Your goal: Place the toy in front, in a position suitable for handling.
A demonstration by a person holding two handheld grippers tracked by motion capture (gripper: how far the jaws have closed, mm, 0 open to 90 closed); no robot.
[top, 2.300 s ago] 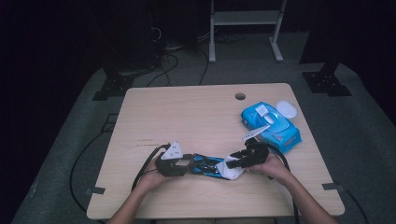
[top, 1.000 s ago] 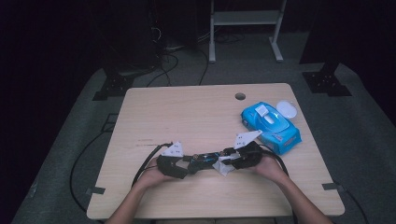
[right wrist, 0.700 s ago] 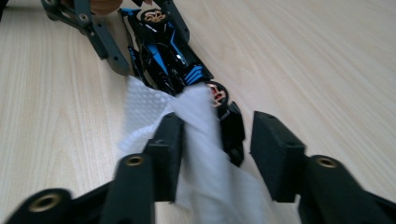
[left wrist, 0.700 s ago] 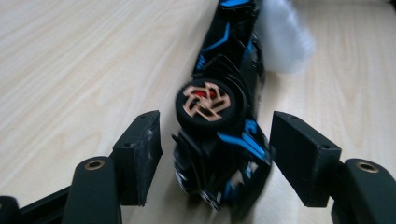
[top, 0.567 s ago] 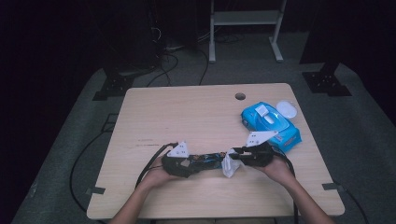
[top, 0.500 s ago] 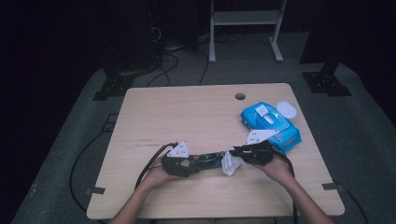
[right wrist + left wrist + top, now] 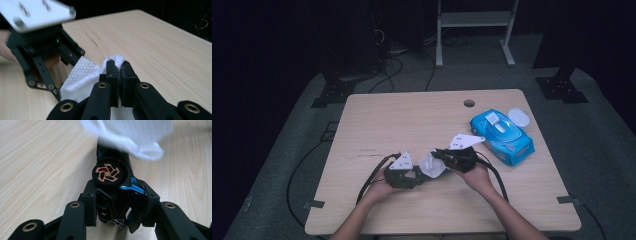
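White wipe (image 7: 82, 75) in right gripper (image 7: 119, 68)

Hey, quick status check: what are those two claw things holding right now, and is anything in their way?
Left gripper shut on toy car. Right gripper shut on white wipe, wipe draped against the car. Blue wipes pack off to the side, nothing blocking.

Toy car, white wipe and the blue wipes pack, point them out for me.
toy car (image 7: 109, 172), left gripper view, on its bronze wheel.
white wipe (image 7: 82, 72), right gripper view, on its textured sheet.
blue wipes pack (image 7: 507, 140), high view, on its blue top.
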